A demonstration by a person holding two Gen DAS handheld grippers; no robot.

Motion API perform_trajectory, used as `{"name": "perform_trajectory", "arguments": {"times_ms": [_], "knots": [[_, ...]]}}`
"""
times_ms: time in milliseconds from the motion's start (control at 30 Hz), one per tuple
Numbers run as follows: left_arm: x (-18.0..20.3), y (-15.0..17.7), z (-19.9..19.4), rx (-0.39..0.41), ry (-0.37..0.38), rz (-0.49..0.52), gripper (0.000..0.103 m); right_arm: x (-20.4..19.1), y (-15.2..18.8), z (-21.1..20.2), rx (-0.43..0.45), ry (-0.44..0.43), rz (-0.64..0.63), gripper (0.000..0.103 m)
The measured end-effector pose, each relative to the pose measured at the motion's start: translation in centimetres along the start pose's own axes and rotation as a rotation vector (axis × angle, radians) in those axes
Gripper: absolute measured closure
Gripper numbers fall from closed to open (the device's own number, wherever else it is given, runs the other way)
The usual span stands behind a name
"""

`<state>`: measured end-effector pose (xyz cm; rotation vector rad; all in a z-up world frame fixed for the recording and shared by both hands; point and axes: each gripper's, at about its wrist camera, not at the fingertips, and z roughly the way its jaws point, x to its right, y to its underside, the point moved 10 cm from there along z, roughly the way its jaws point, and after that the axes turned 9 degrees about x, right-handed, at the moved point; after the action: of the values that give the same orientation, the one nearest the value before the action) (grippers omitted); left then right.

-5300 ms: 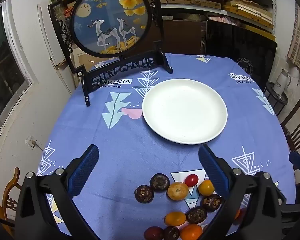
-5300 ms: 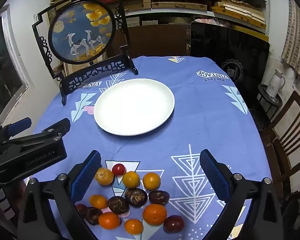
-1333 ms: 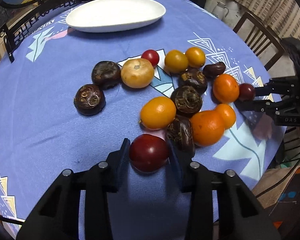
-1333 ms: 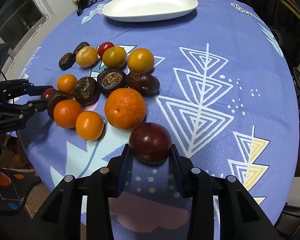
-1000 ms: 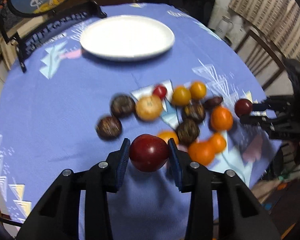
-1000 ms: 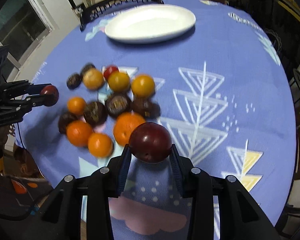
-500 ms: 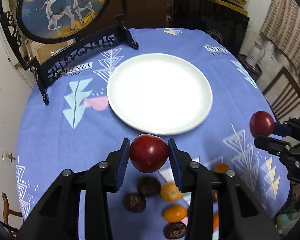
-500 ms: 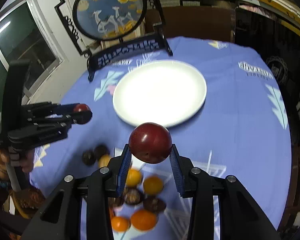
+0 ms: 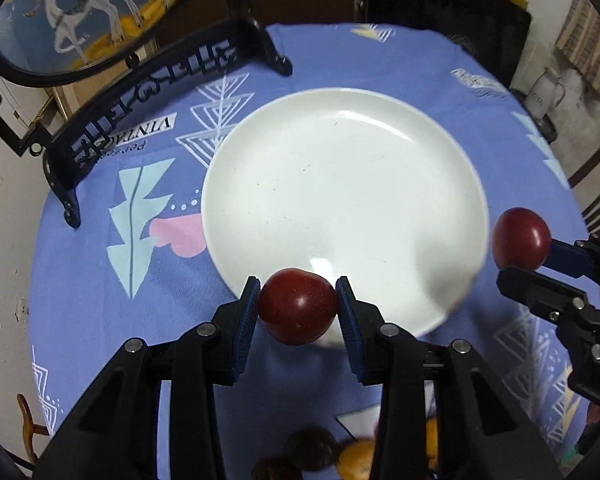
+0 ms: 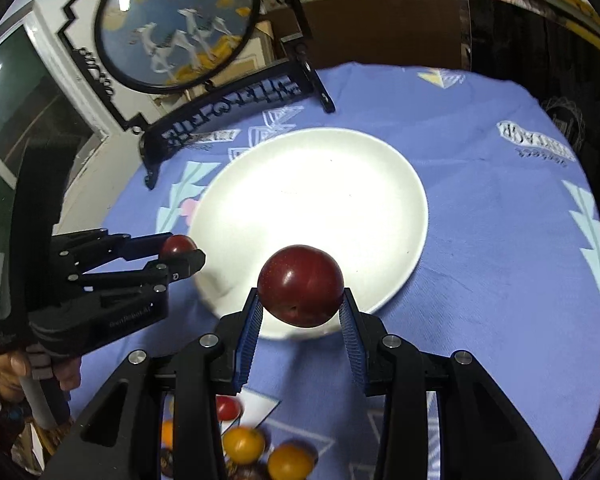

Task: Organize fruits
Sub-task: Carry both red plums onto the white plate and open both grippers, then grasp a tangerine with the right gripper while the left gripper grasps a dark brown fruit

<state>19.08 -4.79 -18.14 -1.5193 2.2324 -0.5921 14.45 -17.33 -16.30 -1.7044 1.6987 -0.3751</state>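
Left gripper (image 9: 297, 306) and right gripper (image 10: 300, 307) each pinch a plum; loose fruit (image 10: 244, 445) cut off, blurred.

Left gripper (image 9: 298, 308) low in the middle, jaws clamped on a dark red plum (image 9: 297, 311) at the near rim of a white plate (image 9: 340, 184). Right gripper (image 9: 516, 258) at the right edge, blue pads closed on a second dark red plum (image 9: 521, 243) just beside the plate's right rim. Blue patterned cloth (image 9: 92, 292) over the bench. Black ornamental stand (image 9: 148, 92) with a round deer picture behind the plate, top left. Dark and orange fruits (image 9: 352, 460) along the bottom edge, partly hidden.
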Motion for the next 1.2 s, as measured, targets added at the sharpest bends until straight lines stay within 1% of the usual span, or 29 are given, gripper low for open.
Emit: {"name": "perform_trajectory", "arguments": {"times_ms": [100,167,200,233,267,300,333,367,500,633,700,767,867,900,967,1000,1067,1133,1200], "knots": [[0.0,-0.3,1.7,-0.026,-0.009,0.014,0.064,0.7,0.1,2.4,-0.036,0.012,0.01,0.062],[0.2,-0.7,2.6,-0.026,-0.02,0.037,0.063,0.8,-0.1,3.6,-0.05,0.013,0.012,0.062],[0.1,-1.0,2.9,-0.024,-0.033,0.045,0.051,0.9,-0.3,4.2,-0.056,0.019,0.008,0.061],[0.0,-1.2,3.2,-0.02,-0.05,0.049,0.038,0.9,-0.5,4.5,-0.056,0.022,0.003,0.056],[-0.2,-1.5,3.3,-0.013,-0.065,0.05,0.034,0.9,-0.8,4.8,-0.049,0.027,-0.008,0.051],[-0.4,-1.8,3.4,-0.004,-0.079,0.047,0.03,0.9,-1.2,4.9,-0.044,0.04,-0.021,0.04],[-0.6,-2.0,3.3,-0.001,-0.083,0.041,0.029,1.0,-1.5,4.8,-0.035,0.063,-0.039,0.036],[-0.8,-2.2,3.3,0.001,-0.082,0.034,0.029,1.0,-1.9,4.5,-0.018,0.079,-0.06,0.036],[-2.2,-2.3,2.2,0.019,-0.083,-0.002,0.028,0.8,-2.4,2.9,0.015,0.071,-0.083,0.036],[-3.4,-1.6,0.4,0.039,-0.084,-0.036,0.024,1.0,-1.6,0.9,0.027,0.053,-0.042,0.033],[-3.3,-0.7,-0.9,0.053,-0.069,-0.031,0.022,0.7,-0.5,-0.4,0.029,0.038,-0.031,0.033],[-2.9,0.7,-2.3,0.07,-0.048,-0.017,0.02,-0.3,1.3,-2.1,0.033,0.013,-0.046,0.033],[-1.7,4.1,-4.2,0.073,-0.001,0.034,0.019,-2.2,4.4,-3.9,0.013,-0.022,-0.099,0.033],[-1.2,5.8,-5.0,0.071,0.019,0.06,0.019,-3.0,6.1,-4.8,-0.002,-0.035,-0.132,0.033],[-0.8,8.4,-6.1,0.064,0.049,0.092,0.019,-4.4,9.0,-6.2,-0.037,-0.067,-0.174,0.033],[-0.6,10.1,-6.8,0.056,0.068,0.104,0.019,-5.3,11.2,-7.2,-0.063,-0.096,-0.195,0.033],[-0.6,12.7,-7.6,0.039,0.1,0.116,0.019,-6.3,14.3,-8.5,-0.1,-0.133,-0.216,0.033],[-0.7,15.6,-8.3,0.011,0.124,0.127,0.019,-7.2,17.5,-9.3,-0.158,-0.164,-0.228,0.033],[-0.7,18.1,-8.6,-0.02,0.145,0.133,0.019,-7.8,20.0,-9.3,-0.211,-0.185,-0.225,0.034]]}}
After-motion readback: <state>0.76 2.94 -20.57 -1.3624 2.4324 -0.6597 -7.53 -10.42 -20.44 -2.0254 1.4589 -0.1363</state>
